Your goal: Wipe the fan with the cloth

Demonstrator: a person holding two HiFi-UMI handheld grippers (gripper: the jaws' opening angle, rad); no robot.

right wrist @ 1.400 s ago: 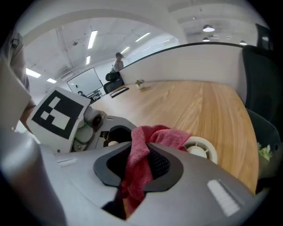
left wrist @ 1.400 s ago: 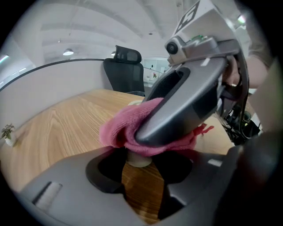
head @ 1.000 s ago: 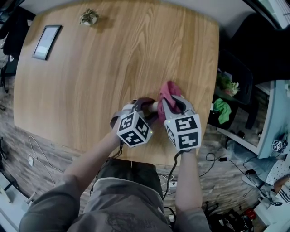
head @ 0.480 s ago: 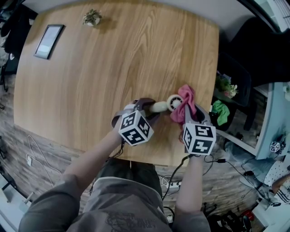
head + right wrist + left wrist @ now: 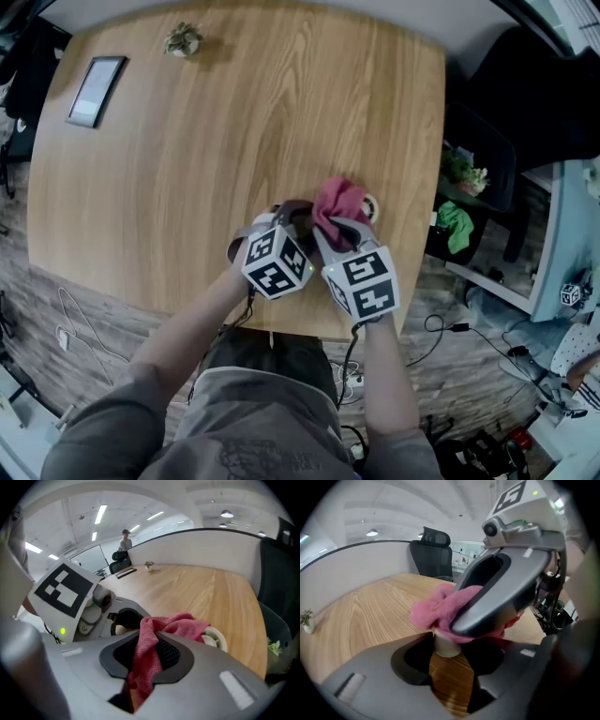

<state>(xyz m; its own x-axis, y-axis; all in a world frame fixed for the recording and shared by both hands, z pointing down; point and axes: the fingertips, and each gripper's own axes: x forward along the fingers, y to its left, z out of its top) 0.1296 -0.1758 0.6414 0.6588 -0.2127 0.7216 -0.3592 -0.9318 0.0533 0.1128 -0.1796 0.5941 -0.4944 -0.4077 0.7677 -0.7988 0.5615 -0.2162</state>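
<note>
1. The fan (image 5: pixel 368 203) is near the close edge of the tabletop (image 5: pixel 234 122), between your two claws. From your head view you see only a bit of its round white head. The rest is under the cloth.
2. The pink cloth (image 5: pixel 336 200) lies over the fan's head. It covers so much that you cannot see the blades.
3. Your right claw (image 5: pixel 337 230) is pinched tight on the cloth. In the right gripper view the cloth bunches up between the jaws and hides their tips. The fan's white rim (image 5: pixel 216 638) peeks out just behind it.
4. Your left claw (image 5: pixel 300 220) holds the fan by its cream handle. In the left gripper view the handle (image 5: pixel 446 646) stands between the jaws, which sit wide around it. Its top goes under the cloth (image 5: pixel 436 611). The right claw (image 5: pixel 506 588) fills much of that view and blocks the fan's head.
5. You cannot tell if the fan touches the tabletop or is held just above it.
6. Far off on the tabletop sit a small plant (image 5: pixel 183 37) and a flat dark slab (image 5: pixel 97 87). The slab is too small to tell what it is.
7. A black chair (image 5: pixel 433 550) stands past the far edge, partly cut off by it.
</note>
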